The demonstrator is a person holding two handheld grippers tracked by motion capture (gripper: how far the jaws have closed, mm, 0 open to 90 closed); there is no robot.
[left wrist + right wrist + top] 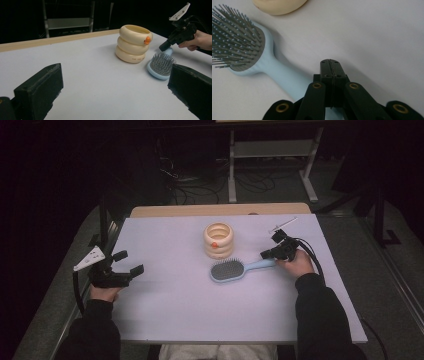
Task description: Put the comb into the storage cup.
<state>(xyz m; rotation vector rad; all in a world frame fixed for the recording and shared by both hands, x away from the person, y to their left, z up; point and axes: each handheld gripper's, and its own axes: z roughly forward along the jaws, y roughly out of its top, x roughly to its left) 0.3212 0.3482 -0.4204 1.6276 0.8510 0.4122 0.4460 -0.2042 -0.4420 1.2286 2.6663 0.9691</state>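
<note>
A light blue hairbrush (235,269) lies on the white table with its bristles up and its handle pointing right. My right gripper (266,254) is shut, its jaws pressed flat together with nothing seen between them. In the right gripper view the gripper (329,63) sits just above the brush's handle (287,80), which runs under the linkage. A cream holder (218,240) made of three stacked rings with an orange dot stands behind the brush head. My left gripper (129,262) hovers open at the table's left edge, its jaws (115,82) wide apart and empty.
The white tabletop (190,305) ends in a wooden strip (220,210) at the far side. Behind it stand a metal frame (272,150) and loose cables on the floor. From the left gripper view the holder (133,43) and brush (160,66) sit ahead to the right.
</note>
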